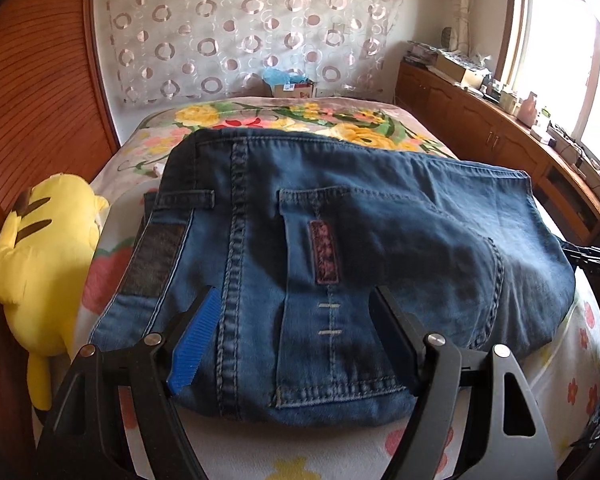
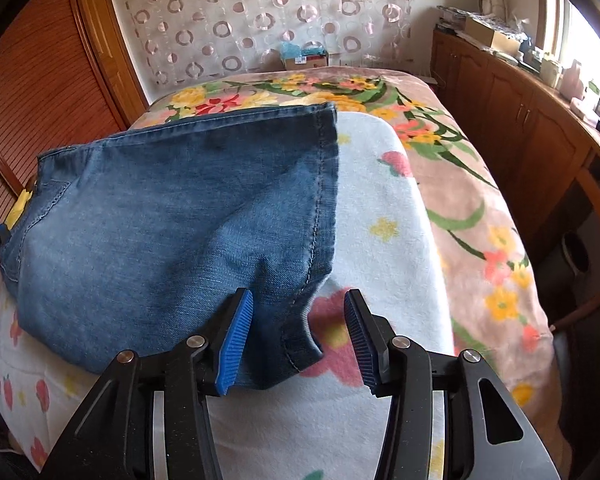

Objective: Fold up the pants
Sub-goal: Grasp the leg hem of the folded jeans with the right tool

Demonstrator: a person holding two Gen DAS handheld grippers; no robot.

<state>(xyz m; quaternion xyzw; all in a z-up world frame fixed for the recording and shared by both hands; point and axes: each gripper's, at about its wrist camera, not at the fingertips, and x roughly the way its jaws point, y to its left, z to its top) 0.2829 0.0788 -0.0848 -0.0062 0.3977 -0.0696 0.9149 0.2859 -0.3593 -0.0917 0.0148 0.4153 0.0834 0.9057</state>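
A: Entry, folded jeans (image 1: 320,248) lie on the bed, on a pale flower-print blanket (image 2: 380,208). Denim bundle sits flat, back pocket (image 1: 340,300) facing up w/ a dark red patch (image 1: 323,251) on it.

B: L claw?

A: Left gripper (image 1: 296,340) hangs over the near edge of the jeans, jaws wide apart. Blue ribbed pad (image 1: 198,340) on one side, dark pad on the other, pocket area between them. Pads not pressing the cloth as far as left wrist view shows. Nothing held.

B: R claw?

A: Right gripper (image 2: 298,332) at the near right corner of the bundle. Jaws partly open, roughly mid-way. Corner of the denim (image 2: 288,332) pokes into the gap, next to the left pad (image 2: 234,344); right pad (image 2: 358,340) is over bare blanket, apart from the cloth. No grip seen.

B: Surroundings?

A: Yellow plush toy (image 1: 40,248) lies at the bed's left edge, just beside the jeans. A second, pinkish floral blanket (image 2: 480,200) covers the far and right part of the bed. Sheer curtain w/ ring pattern (image 1: 252,28) on the back wall. Wooden cabinets (image 2: 512,120) along the right under a bright window (image 1: 560,52), clutter on top too small to ID. Small cardboard box (image 1: 294,88) past the bed's far end.
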